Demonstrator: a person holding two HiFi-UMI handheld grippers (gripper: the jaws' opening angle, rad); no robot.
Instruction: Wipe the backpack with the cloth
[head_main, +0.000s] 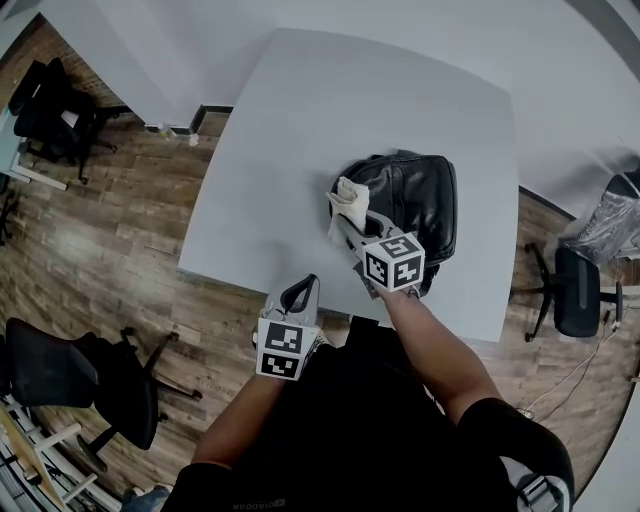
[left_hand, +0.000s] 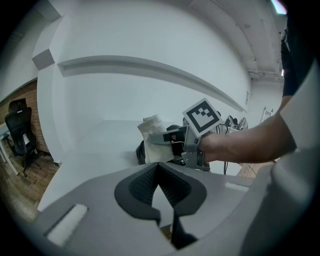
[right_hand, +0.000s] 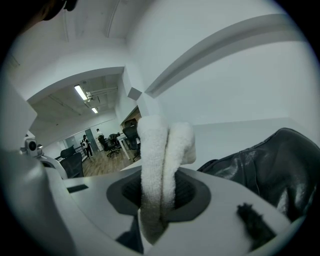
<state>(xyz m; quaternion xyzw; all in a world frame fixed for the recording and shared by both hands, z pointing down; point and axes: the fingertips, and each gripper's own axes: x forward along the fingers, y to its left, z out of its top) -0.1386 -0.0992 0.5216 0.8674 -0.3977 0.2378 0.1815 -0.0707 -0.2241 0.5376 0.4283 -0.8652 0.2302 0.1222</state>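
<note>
Cloth (right_hand: 160, 170), seemingly soft and light, is sitting folded in the clamped right tongs (head_main: 346, 216) at the edge of the slick-looking backpack (head_main: 412, 198); left tongs (left_hand: 158, 169) are hanging closed, empty.

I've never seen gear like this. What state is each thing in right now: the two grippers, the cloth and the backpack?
Left gripper: shut, nothing between its jaws, held apart from the backpack.
Right gripper: shut on the cloth.
Cloth: bunched, clamped between the right jaws, at the backpack's edge.
Backpack: lying on the table; zipped or not, cannot tell.
</note>
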